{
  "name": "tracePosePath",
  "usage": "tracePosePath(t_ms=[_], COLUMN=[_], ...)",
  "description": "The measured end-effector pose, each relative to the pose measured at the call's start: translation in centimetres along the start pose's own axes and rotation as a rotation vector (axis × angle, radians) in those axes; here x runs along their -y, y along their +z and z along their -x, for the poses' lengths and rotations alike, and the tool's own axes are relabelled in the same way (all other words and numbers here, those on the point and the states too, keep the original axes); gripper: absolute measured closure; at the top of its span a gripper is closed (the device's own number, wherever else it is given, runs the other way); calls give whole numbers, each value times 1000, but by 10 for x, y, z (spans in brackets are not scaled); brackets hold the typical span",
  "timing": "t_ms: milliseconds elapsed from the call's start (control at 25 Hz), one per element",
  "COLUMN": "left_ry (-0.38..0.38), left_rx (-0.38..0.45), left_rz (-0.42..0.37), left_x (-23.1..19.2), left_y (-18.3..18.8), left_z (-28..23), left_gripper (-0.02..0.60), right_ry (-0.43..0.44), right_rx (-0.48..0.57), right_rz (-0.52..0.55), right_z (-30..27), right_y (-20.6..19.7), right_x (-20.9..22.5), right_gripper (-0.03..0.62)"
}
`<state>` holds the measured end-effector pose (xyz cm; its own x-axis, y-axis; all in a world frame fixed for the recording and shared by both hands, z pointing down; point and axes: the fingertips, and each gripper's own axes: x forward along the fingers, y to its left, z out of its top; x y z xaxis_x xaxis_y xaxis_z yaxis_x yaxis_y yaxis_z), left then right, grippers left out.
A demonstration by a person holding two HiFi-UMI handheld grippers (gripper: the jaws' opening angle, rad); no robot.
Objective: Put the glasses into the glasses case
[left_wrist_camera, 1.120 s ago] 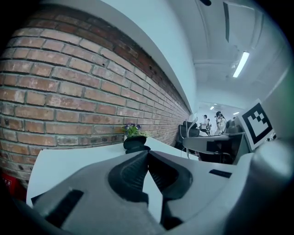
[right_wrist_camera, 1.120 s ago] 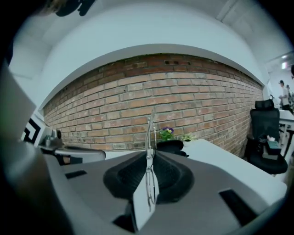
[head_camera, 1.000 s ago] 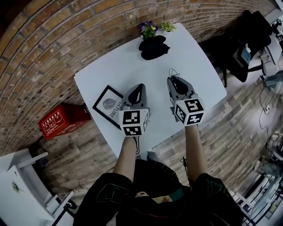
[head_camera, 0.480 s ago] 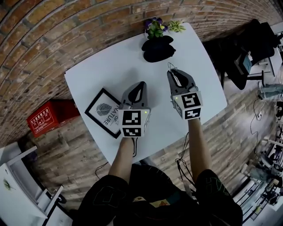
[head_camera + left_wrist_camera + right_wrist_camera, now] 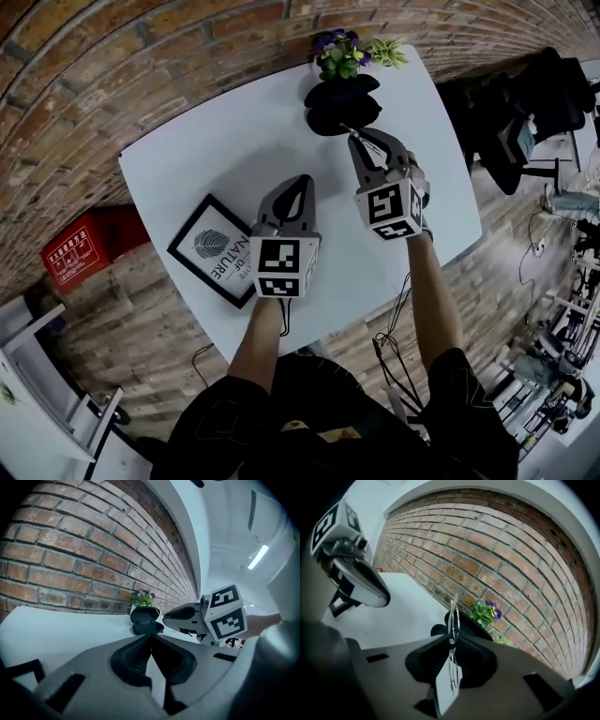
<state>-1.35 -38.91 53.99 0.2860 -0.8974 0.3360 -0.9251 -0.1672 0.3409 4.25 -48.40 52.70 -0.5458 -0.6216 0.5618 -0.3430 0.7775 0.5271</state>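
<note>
A black glasses case (image 5: pixel 337 103) lies open at the far end of the white table (image 5: pixel 216 159), in front of a small flower pot. My right gripper (image 5: pixel 354 141) is shut on thin wire-framed glasses (image 5: pixel 453 618), held edge-on just short of the case (image 5: pixel 464 623). Part of the glasses' frame sticks up above the jaws. My left gripper (image 5: pixel 300 185) is shut and holds nothing; it hovers over the table's middle, pointing at the case (image 5: pixel 145 619). In the left gripper view my right gripper (image 5: pixel 171 616) hangs to the right of the case.
A flower pot with purple blooms (image 5: pixel 342 54) stands at the table's far edge against a brick wall. A black-framed picture (image 5: pixel 214 251) lies flat at the table's near left. A red box (image 5: pixel 80 251) sits on the floor at left. Dark chairs (image 5: pixel 525 94) stand at right.
My right gripper has carried the glasses forward across the table to the near side of the case. My left gripper has stayed over the table's middle.
</note>
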Motion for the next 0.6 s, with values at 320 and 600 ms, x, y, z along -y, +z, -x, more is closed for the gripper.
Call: tracePosePath(t_ms=[320,600], left_ry=[-7,-21], left_rx=[-12,-14], left_rz=[48,84], left_x=[-8,-12], left_y=[-12,-17], left_z=[-9,-16], left_gripper=[574,572], right_ry=[18,60], right_rx=[-49,-94], right_rz=[338,591], right_z=[-34,-57], right_y=[-3,-12], right_x=[2,3], right_gripper=[543,543])
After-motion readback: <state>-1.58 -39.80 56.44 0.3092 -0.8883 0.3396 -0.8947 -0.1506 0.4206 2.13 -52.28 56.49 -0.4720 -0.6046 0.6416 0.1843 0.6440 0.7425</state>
